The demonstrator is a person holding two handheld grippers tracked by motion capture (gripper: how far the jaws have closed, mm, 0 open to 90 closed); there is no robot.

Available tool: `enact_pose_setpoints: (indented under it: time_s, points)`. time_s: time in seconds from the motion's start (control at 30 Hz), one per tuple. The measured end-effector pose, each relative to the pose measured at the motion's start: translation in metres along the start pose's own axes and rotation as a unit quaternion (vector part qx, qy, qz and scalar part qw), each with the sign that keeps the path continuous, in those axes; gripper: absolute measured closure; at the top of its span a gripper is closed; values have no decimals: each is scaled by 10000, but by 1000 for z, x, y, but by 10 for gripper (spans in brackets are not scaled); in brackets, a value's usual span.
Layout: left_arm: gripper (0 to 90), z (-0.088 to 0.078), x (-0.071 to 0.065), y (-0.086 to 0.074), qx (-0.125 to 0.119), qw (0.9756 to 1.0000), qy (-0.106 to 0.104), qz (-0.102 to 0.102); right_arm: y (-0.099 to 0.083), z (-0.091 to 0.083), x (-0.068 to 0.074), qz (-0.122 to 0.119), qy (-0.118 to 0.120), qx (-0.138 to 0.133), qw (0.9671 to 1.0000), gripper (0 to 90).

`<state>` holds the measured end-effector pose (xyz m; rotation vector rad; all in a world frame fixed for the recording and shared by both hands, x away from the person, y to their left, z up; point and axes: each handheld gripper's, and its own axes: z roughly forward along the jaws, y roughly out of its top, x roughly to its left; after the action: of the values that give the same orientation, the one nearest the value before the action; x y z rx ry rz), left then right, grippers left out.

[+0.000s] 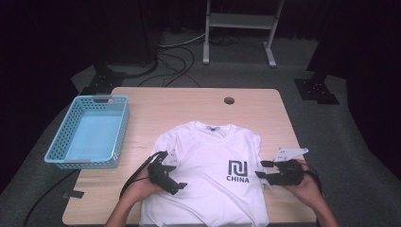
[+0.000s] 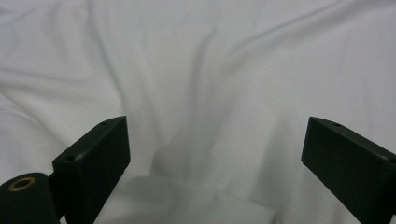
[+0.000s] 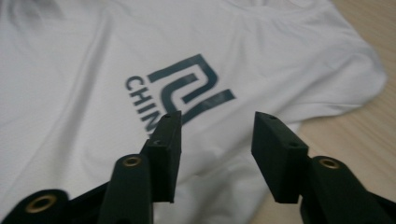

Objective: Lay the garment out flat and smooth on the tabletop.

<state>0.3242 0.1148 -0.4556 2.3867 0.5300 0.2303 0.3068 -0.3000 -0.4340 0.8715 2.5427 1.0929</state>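
Black tongs (image 1: 181,184), brass-ringed screw holes

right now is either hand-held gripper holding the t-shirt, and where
Nothing is held. The left hand-held gripper and right hand-held gripper both stand open above the white t-shirt, with no fabric between their jaws.

A light-blue perforated basket (image 1: 90,132) sits at the left edge of the wooden bench (image 1: 189,106). Beyond the bench's far edge, black cables (image 1: 175,64) trail across grey floor beside a white metal stand (image 1: 239,28).

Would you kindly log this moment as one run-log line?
scene: white T-shirt flat on table | left gripper: open over shirt | right gripper: open, nothing held | blue basket: empty
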Motion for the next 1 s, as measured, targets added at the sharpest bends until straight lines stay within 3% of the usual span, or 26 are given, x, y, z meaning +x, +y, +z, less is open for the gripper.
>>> enact_pose_setpoints:
  time_s: [0.13,0.27,0.47,0.6,0.8,1.0]
  points:
    - [73,10,14,6,47,9998,101,-150,-3,1,-25,135,-122,110,9998,660]
    - [74,17,22,4,170,9994,125,-266,-11,12,-36,146,-75,284,9995,707]
    - [74,18,25,-3,210,9991,146,-347,-21,26,-36,75,-49,515,9986,735]
    - [74,18,25,-4,193,9992,154,-330,-21,27,-34,225,29,493,9985,874]
    - [75,15,26,-8,140,9992,147,-346,-20,23,-32,151,-167,698,9973,883]
    - [76,12,28,-13,86,9989,153,-425,-33,7,-37,269,-414,804,9955,884]
